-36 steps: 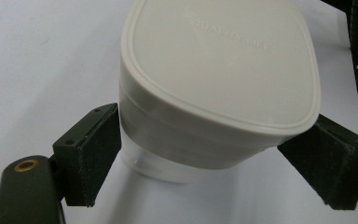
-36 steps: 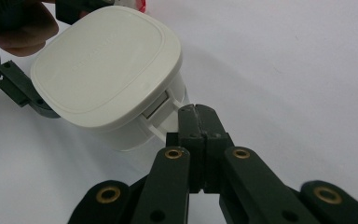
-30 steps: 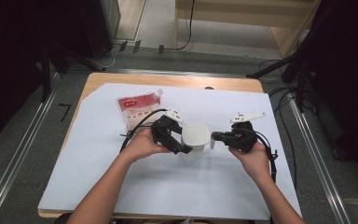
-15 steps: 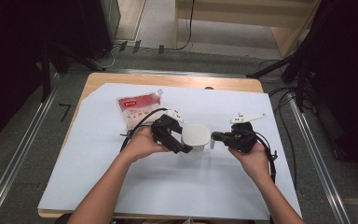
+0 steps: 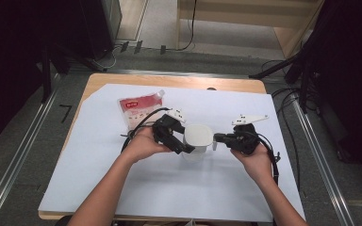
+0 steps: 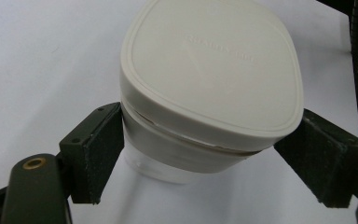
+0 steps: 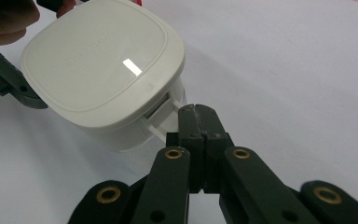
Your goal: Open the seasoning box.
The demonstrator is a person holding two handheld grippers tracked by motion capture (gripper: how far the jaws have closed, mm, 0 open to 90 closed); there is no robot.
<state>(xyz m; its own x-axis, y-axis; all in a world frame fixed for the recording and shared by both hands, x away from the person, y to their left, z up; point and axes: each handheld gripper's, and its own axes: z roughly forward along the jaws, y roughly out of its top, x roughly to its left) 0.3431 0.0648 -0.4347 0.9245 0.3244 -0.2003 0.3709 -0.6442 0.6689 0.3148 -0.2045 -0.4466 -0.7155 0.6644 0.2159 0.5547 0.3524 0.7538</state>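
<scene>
- The white container (image 5: pixel 197 141) stands on the white sheet (image 5: pixel 179 197) that covers the table, near the sheet's middle, in front of the red pouch (image 5: pixel 139 109) that lies towards the sheet's far left.
- The left gripper (image 5: pixel 181 143) holds the container from its left side: in the left gripper view the two black pads (image 6: pixel 95 151) press on opposite sides of the container (image 6: pixel 209 88) just below the lid's rim, with the jaws spread wide around its body.
- The right gripper (image 5: pixel 217 138) sits just at the container's right side; in the right gripper view its jaws are pressed together, tips (image 7: pixel 196 122) meeting at a small tab below the lid's edge. Whether the tab is pinched between them I cannot tell.
- The container (image 7: pixel 105 77) is off-white plastic with a rounded-square lid (image 7: pixel 98 60), flat on top with a raised border and faint embossed lettering.
- Below the lid the body narrows slightly downwards, and the container leans a little in the left gripper's hold.
</scene>
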